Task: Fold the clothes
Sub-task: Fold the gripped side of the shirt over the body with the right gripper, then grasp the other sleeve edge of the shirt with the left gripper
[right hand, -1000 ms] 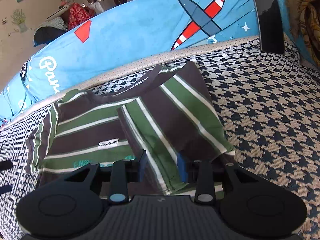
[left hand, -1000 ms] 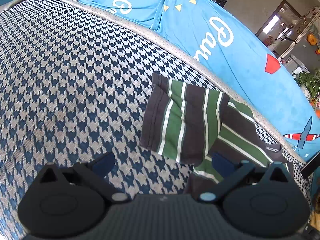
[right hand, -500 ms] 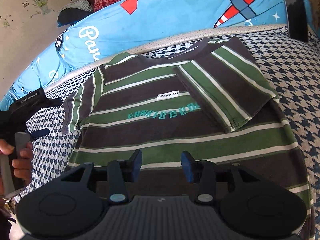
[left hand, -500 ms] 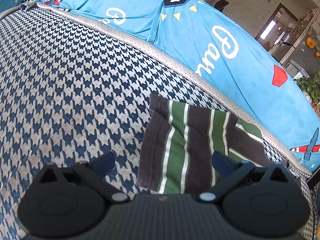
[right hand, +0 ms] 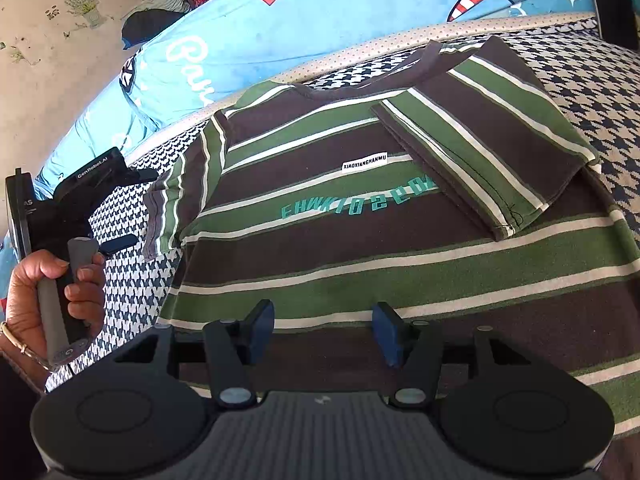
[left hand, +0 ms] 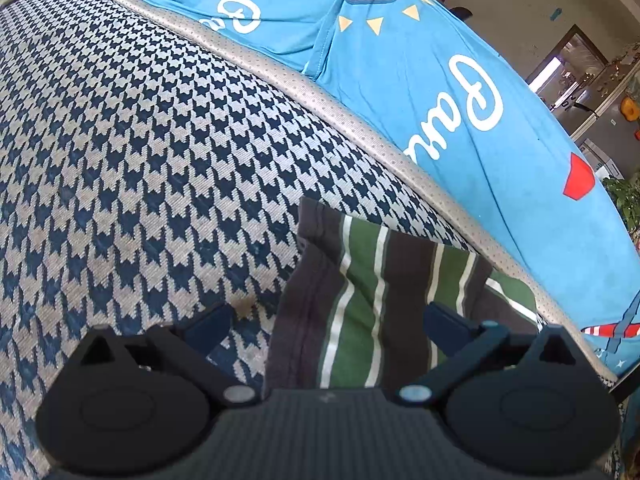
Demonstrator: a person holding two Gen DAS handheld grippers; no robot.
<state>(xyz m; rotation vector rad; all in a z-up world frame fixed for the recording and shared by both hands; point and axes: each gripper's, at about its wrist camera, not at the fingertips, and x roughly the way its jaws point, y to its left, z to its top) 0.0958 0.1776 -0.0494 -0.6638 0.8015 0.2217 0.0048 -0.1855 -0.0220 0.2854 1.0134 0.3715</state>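
Note:
A brown, green and white striped T-shirt (right hand: 360, 232) lies flat on the houndstooth surface (right hand: 132, 288). Its right sleeve (right hand: 480, 148) is folded in over the chest. Its left sleeve (left hand: 360, 304) sticks out flat. My left gripper (left hand: 324, 322) is wide open and empty, with this sleeve lying between and below its fingers. It also shows in the right wrist view (right hand: 120, 242), held by a hand beside the sleeve. My right gripper (right hand: 323, 330) is open and empty above the shirt's lower body.
A blue cushion cover (left hand: 460, 92) with white lettering and plane prints runs along the back edge, past a grey dotted border (left hand: 320, 100). A dark phone-like slab (right hand: 612, 4) leans at the far right. Bare houndstooth surface (left hand: 120, 160) spreads left of the sleeve.
My right gripper has let go of the folded right sleeve and pulled back toward the shirt's hem. My left gripper has moved in closer over the left sleeve.

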